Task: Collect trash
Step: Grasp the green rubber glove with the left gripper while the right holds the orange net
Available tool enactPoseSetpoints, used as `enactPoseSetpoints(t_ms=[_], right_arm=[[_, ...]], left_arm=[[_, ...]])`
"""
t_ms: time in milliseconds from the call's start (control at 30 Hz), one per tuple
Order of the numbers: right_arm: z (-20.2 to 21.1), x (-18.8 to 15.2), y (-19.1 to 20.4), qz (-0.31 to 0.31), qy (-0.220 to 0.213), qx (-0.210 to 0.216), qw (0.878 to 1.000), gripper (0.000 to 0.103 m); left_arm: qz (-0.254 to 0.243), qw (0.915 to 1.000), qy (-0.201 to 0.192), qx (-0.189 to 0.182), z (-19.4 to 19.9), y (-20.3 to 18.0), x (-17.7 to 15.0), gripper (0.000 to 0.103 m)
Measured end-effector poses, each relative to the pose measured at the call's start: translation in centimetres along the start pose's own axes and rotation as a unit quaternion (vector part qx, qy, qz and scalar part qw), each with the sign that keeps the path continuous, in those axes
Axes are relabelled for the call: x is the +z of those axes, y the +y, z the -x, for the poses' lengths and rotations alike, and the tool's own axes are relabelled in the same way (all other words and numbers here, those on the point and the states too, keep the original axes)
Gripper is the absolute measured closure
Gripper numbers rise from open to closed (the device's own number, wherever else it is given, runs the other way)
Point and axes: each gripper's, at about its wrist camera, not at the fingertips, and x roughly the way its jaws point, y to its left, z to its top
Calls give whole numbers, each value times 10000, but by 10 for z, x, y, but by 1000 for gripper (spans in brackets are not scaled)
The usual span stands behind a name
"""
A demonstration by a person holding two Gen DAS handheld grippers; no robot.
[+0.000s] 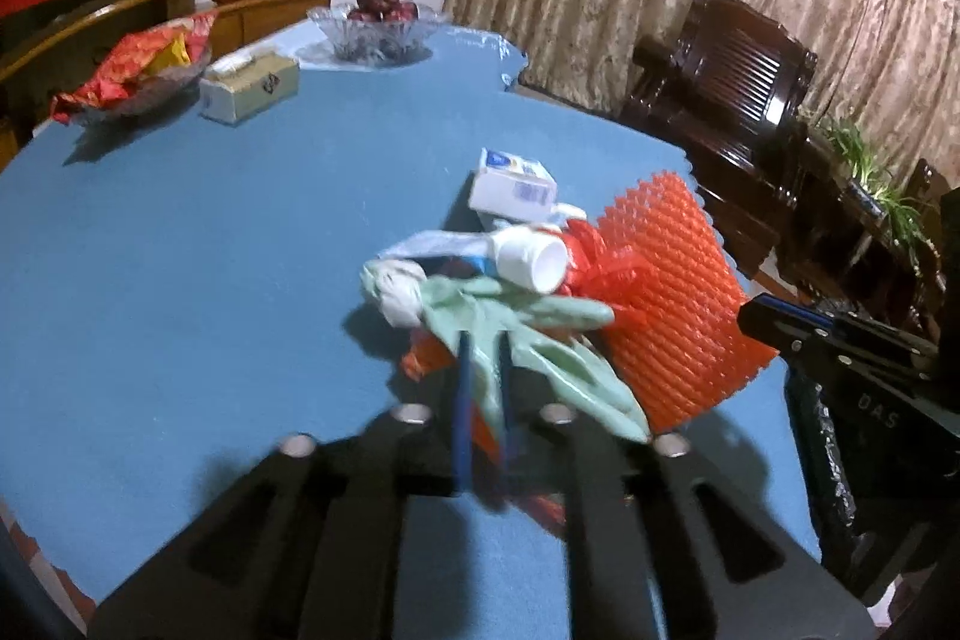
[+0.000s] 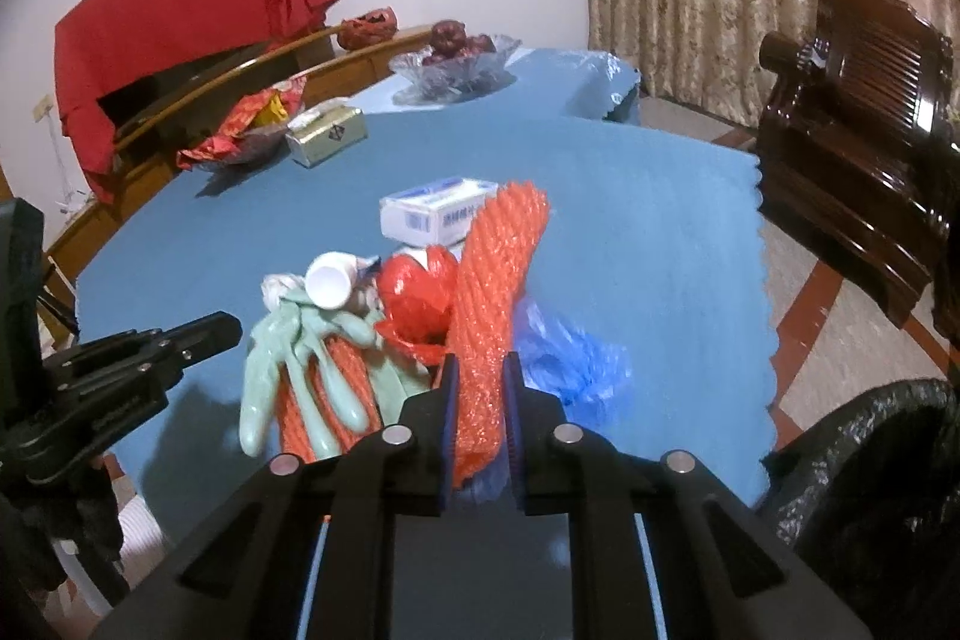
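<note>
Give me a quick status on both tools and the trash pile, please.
Left tool shut on pale green glove. Right tool shut on orange foam net. Cup, small carton not yet collected. Black-lined bin beside table, path unobstructed.

A heap of trash is gathered on the blue tablecloth (image 1: 180, 232), near its scalloped right edge. A pale green rubber glove (image 1: 516, 340) is draped at the near side of the heap, its fingers spread and hanging toward the near edge, over something orange. Just behind it a white paper cup (image 1: 534, 259) lies on its side, mouth outward, beside a crumpled red plastic bag (image 2: 417, 292). An orange foam fruit net (image 2: 498, 280) is stood up on edge at the right of the heap, tilted. A white and blue carton (image 1: 513, 187) lies flat at the far side. Crumpled blue plastic (image 2: 570, 358) is seen at the right edge.
</note>
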Motion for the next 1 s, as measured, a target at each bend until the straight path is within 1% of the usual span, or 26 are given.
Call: enactPoseSetpoints(t_ms=[33, 67, 167, 200, 267, 300, 333, 400, 500, 667, 833, 1000], right_arm=[[-2, -1, 0, 17, 40, -6, 10000, 86], [-4, -1, 0, 30, 83, -7, 10000, 86], [-8, -3, 0, 46, 138, -20, 9999, 86], [-10, -3, -1, 41, 158, -12, 9999, 86], [-11, -4, -2, 36, 196, 14, 9998, 86], [-11, -4, -1, 38, 203, 27, 9998, 88], [-11, -4, 0, 50, 198, 53, 9998, 89], [-7, -3, 1, 89, 141, 74, 9998, 89], [2, 1, 2, 90, 24, 172, 9998, 90], [17, 9, 5, 84, -156, 259, 9995, 91], [32, 12, 8, 107, -297, 316, 9990, 91], [46, 15, 8, 79, -404, 311, 9987, 91]], left_arm=[[27, 10000, 16, 10, -2, 0, -1, 60], [34, 10000, 11, 31, -4, -2, -2, 57], [-6, 9999, 106, 50, -13, -4, -3, 55], [-6, 9999, 164, 30, -18, -4, -3, 57], [-77, 9995, 296, 15, -28, -6, -5, 67], [-105, 9994, 330, 10, -29, -7, -6, 78], [-120, 9993, 347, -12, -31, -7, -7, 88], [-119, 9995, 292, -19, -28, -8, -7, 94], [42, 9998, 161, -78, -14, -3, -3, 96], [216, 9997, -48, -74, 12, 6, 3, 97], [213, 9995, -223, -101, 35, 4, 9, 98], [135, 9991, -342, -223, 52, -8, 11, 98]])
